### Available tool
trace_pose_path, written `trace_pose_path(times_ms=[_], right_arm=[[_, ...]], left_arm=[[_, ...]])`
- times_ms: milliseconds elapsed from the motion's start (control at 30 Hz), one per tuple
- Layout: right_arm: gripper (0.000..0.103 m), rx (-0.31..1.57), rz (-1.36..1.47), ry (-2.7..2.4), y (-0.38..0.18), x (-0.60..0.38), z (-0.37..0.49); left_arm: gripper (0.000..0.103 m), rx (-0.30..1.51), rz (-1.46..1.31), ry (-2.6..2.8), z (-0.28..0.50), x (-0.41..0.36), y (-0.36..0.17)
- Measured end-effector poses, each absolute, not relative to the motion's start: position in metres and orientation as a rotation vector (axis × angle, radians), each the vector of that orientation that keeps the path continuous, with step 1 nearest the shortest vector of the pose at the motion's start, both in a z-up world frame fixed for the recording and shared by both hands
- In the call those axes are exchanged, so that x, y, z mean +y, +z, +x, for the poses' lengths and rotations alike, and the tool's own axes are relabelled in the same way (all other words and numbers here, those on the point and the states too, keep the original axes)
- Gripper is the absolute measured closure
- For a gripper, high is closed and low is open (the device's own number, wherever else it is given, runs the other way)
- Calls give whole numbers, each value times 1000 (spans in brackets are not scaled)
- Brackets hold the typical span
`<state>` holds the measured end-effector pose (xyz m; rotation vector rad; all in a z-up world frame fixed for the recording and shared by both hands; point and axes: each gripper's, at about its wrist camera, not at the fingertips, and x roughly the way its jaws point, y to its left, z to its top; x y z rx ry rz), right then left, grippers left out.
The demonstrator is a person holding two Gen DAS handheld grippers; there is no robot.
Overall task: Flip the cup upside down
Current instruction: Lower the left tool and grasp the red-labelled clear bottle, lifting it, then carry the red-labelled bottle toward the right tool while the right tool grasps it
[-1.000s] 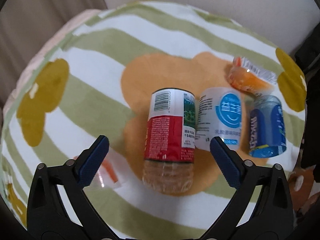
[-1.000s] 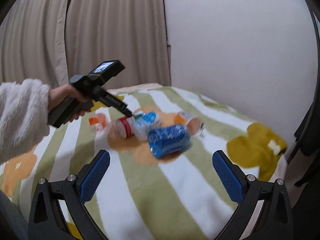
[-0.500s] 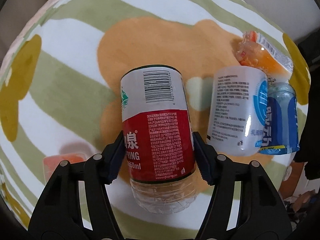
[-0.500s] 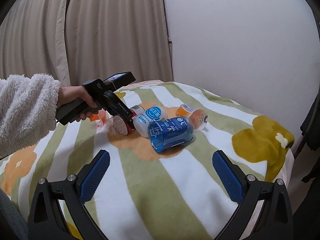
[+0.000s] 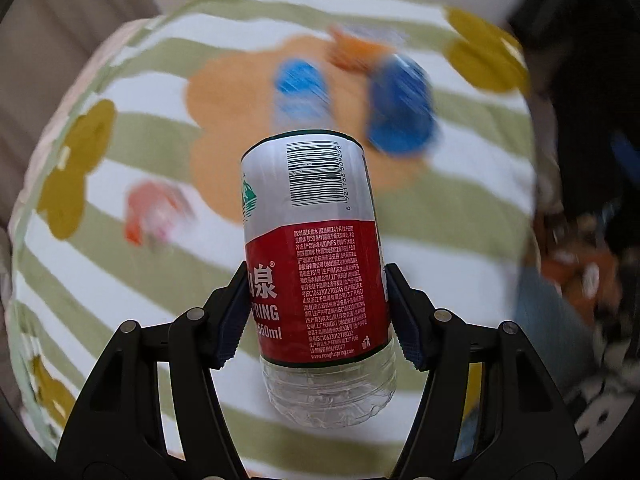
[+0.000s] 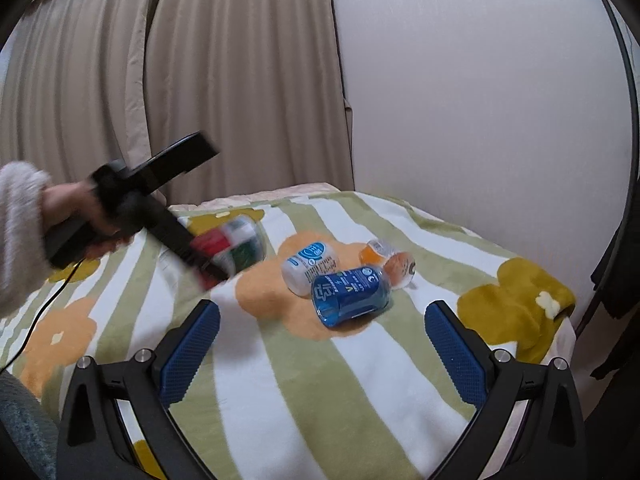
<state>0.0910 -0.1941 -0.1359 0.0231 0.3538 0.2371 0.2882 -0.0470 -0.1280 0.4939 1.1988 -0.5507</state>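
Note:
The cup with the red and white label (image 5: 316, 272) is a clear cut-off plastic bottle. My left gripper (image 5: 316, 312) is shut on its red band, holding it in the air above the striped blanket (image 5: 460, 216). The right wrist view shows the same cup (image 6: 234, 250), blurred, raised left of the other cups. There, a person's hand (image 6: 76, 208) holds the left gripper (image 6: 208, 268). My right gripper (image 6: 320, 344) is open, holding nothing, low over the blanket's near side.
Three other cups lie on their sides on the orange flower patch: a white one (image 6: 310, 266), a blue one (image 6: 350, 294) and an orange one (image 6: 386, 258). A small pink-orange item (image 5: 154, 212) lies left. Curtains (image 6: 160, 80) and a wall (image 6: 480, 100) stand behind.
My left gripper has lifted the red-labelled cup off the blanket and moved up and away from the other cups. The right gripper stays open and has barely moved.

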Motion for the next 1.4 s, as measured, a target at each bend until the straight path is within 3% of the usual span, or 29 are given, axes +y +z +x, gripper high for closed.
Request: trace_pose_path(times_ms=[167,433,467,500,533,567,733,967,1200,1300,1400], right_arm=[[1,346,29,246,-127,-193,72],[1,357,-22,251,-121,-193,45],[1,362,-26,254,-121,-193,42],[1,369,-31,260,-122,-193,41],[1,378,-35,270,-123,-194,41],[1,384,-38,279,-123,-194,41],[1,414,-171,395,-123,-190,54],[1,445,-684,720,-125,-142,108],[2,435,-1249,970,-183,-53,122],[9,420,-1427,1034,-209,-25,120],[11,428,-1573,1071,-232,-9,124]], left_arm=[[43,1232,579,-559,243,-56,-164],[41,1228,649,-561,237,-74,-195],[36,1227,653,-557,234,-76,-197],[15,1223,654,-551,233,-77,-198],[2,1220,648,-554,231,-78,-197],[0,1208,638,-562,230,-78,-194],[0,1151,592,-530,219,-71,-167],[0,1050,411,-498,166,-28,-119],[0,913,268,-363,114,10,-118],[0,890,162,-344,103,32,-121],[1,875,98,-337,98,47,-120]])
